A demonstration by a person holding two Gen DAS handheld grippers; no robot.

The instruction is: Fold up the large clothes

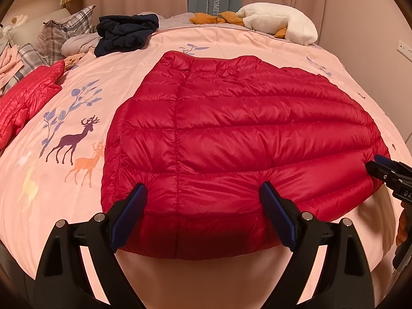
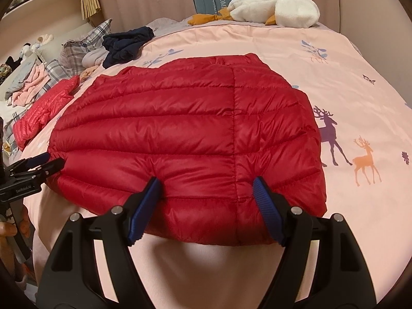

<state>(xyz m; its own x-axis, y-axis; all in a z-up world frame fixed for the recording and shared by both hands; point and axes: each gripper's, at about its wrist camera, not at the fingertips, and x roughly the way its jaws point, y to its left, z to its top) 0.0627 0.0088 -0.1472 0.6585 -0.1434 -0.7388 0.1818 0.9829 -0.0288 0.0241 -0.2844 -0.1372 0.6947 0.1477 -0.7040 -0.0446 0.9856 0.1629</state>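
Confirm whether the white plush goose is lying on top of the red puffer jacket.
No, the white plush goose lies at the bed's far edge, apart from the red puffer jacket.

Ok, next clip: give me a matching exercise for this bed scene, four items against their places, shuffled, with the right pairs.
Things:
1. dark red quilted down jacket
2. white plush goose toy
3. crumpled navy blue garment
4. lighter red quilted jacket

Places, in the left wrist view:
A. far left edge of the bed
B. far edge, right of centre
C. spread in the middle, near hem between both grippers' fingers
D. far left, beside the plaid pillows

Pairs: 1-C, 2-B, 3-D, 4-A
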